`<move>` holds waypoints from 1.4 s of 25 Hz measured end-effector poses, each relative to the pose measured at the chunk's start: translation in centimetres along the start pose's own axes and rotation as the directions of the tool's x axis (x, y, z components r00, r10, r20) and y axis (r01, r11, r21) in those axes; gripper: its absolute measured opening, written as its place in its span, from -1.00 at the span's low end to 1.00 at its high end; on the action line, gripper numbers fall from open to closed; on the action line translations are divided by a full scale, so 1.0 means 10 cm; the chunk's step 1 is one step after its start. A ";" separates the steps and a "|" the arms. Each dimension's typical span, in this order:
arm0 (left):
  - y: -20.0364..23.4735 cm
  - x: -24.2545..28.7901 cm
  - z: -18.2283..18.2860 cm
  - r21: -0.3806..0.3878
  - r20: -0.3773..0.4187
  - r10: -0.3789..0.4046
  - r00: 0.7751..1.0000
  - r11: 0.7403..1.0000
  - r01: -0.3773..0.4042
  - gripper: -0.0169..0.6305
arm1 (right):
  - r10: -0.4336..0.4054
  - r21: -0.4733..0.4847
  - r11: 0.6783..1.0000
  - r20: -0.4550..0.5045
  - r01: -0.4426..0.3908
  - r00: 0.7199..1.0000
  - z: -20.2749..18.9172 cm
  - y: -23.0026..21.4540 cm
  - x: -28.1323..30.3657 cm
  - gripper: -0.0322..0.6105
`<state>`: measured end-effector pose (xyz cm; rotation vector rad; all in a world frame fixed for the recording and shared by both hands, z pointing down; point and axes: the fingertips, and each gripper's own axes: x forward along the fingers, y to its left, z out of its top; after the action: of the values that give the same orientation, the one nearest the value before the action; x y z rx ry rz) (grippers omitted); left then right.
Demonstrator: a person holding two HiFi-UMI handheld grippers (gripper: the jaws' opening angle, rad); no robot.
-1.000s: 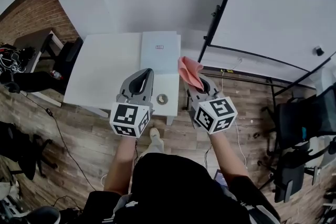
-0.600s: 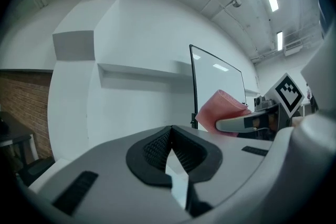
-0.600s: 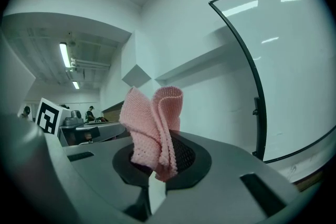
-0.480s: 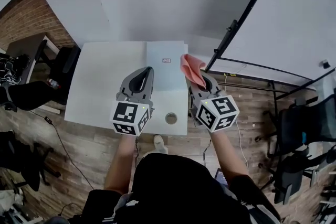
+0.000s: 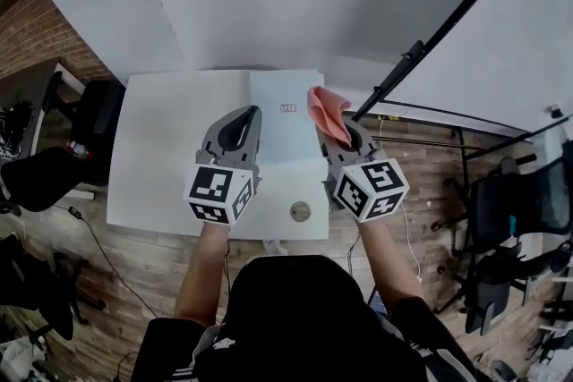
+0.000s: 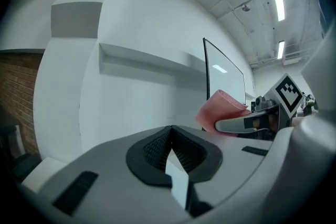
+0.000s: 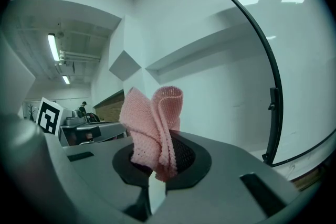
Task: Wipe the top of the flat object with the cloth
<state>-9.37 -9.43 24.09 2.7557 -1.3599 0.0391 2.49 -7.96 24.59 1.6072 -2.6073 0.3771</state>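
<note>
A flat pale board [image 5: 285,139] with a small red label lies on the right half of the white table [image 5: 170,157]. My right gripper [image 5: 344,137] hovers over the board's right edge, shut on a pink knitted cloth [image 5: 325,112]. In the right gripper view the cloth [image 7: 155,128] stands up in folds out of the jaws [image 7: 160,165]. Over the middle of the table, just left of the board, my left gripper [image 5: 249,116] is shut and holds nothing. The left gripper view shows its jaws [image 6: 170,131] pressed together, and the cloth [image 6: 220,107] off to the right.
A small round object [image 5: 300,211] sits on the table near its front edge, between my forearms. A black curved frame [image 5: 421,49] rises just right of the table. A dark chair [image 5: 45,174] stands at the left, office chairs [image 5: 528,201] at the right.
Both grippers have moved forward from the table's near edge to over its middle, the cloth still in the right one. The table now lies closer below me.
</note>
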 end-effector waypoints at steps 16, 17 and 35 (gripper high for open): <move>0.18 0.21 -0.32 -0.052 -0.042 0.014 0.999 0.999 -0.016 -0.91 | 0.022 0.038 0.999 -0.051 -0.020 0.998 -0.19 -0.22 0.37 -0.76; 0.20 0.23 -0.33 -0.054 -0.046 0.019 0.999 0.998 -0.021 -0.91 | 0.028 0.041 0.999 -0.054 -0.026 0.998 -0.19 -0.24 0.40 -0.76; 0.22 0.76 -1.20 -0.129 -0.148 0.056 0.987 0.989 -0.076 -0.91 | 0.096 0.120 0.990 -0.190 -0.074 0.977 -0.84 -0.90 0.89 -0.76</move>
<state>-6.41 -15.87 36.60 2.5438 -1.3628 0.1423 5.70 -17.57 35.86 1.4103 -2.5515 0.6628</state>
